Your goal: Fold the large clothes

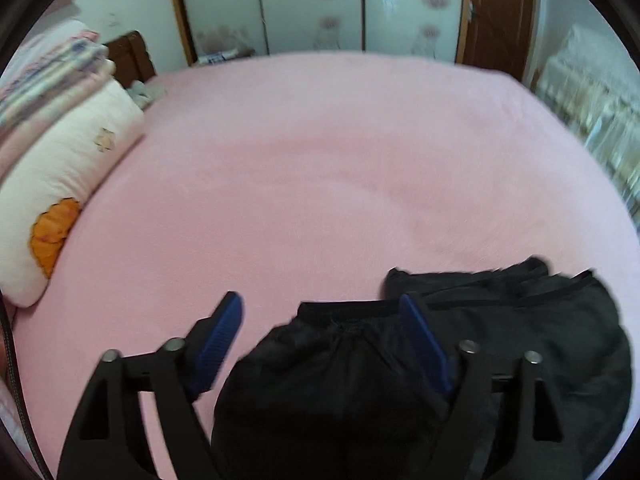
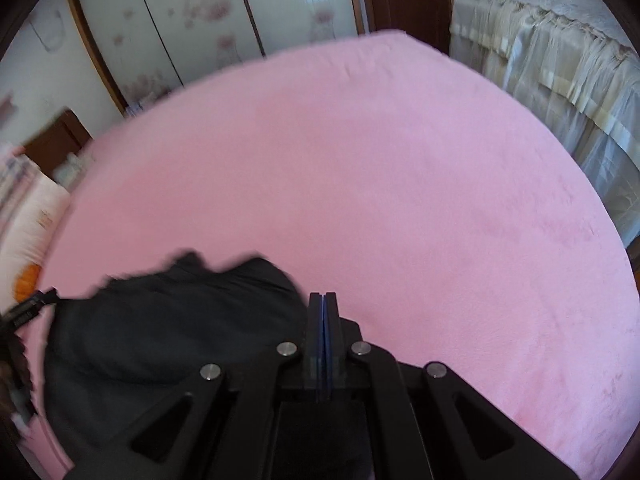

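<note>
A black garment (image 1: 500, 332) lies bunched on the pink bed sheet (image 1: 320, 168) near the front edge. In the left wrist view, my left gripper (image 1: 322, 308) is open, its blue-padded fingers (image 1: 224, 332) spread above the garment's near part, which has a gathered waistband or cuff between them. In the right wrist view, the same garment (image 2: 168, 328) lies to the left of my right gripper (image 2: 323, 300), which is shut with its pads pressed together and nothing visible between them, over the sheet (image 2: 400, 184).
A cream pillow with an orange patch (image 1: 60, 184) and stacked folded bedding (image 1: 48, 68) sit at the bed's left. Wardrobe doors (image 1: 316, 4) stand beyond the far edge. A lace-covered piece of furniture (image 2: 560, 64) stands to the right of the bed.
</note>
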A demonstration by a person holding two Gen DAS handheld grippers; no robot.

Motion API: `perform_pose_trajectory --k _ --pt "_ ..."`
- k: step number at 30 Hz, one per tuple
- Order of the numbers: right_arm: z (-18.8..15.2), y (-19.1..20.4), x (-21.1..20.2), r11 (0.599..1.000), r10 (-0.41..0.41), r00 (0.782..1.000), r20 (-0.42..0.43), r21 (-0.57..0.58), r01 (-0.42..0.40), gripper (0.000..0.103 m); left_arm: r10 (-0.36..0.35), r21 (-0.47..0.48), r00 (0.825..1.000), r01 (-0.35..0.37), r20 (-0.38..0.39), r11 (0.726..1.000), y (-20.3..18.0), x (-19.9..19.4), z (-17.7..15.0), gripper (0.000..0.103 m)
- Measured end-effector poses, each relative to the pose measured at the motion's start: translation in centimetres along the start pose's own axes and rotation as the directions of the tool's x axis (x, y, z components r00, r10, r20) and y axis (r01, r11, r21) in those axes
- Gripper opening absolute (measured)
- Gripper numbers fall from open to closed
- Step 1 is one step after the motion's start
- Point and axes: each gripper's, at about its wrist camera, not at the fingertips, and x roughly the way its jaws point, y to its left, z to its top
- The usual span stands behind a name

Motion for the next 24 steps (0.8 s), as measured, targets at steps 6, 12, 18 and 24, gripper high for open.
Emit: perform_pose_trajectory --k 6,12,18,24 --pt "-2.4 9.5 -2.3 0.985 0.156 0.988 -0.005 -0.079 -0.156 0.001 -0.033 -0.082 0.999 0.036 0.033 0.996 -2.5 -6.0 -4.5 0.101" --pt "-6.6 17.5 0.1 0.932 0.254 0.964 -0.077 -0.246 -0.265 0.001 -0.018 -0.070 1.000 0.017 -0.014 0.997 -5.9 -4.9 -9.7 0.101" --pt "-8.8 15.6 3.9 0.928 0.032 0.999 -0.029 -0.370 -0.040 0.001 0.080 -0.044 0.992 -0.084 -0.097 0.996 -4.9 0.2 -11.6 0.103" --pt "-8.0 6.9 5.2 0.942 -0.138 0.990 0.019 -0.307 0.137 0.000 0.114 -0.052 0.990 -0.119 -0.082 0.992 -2.8 1.1 -12.0 0.103"
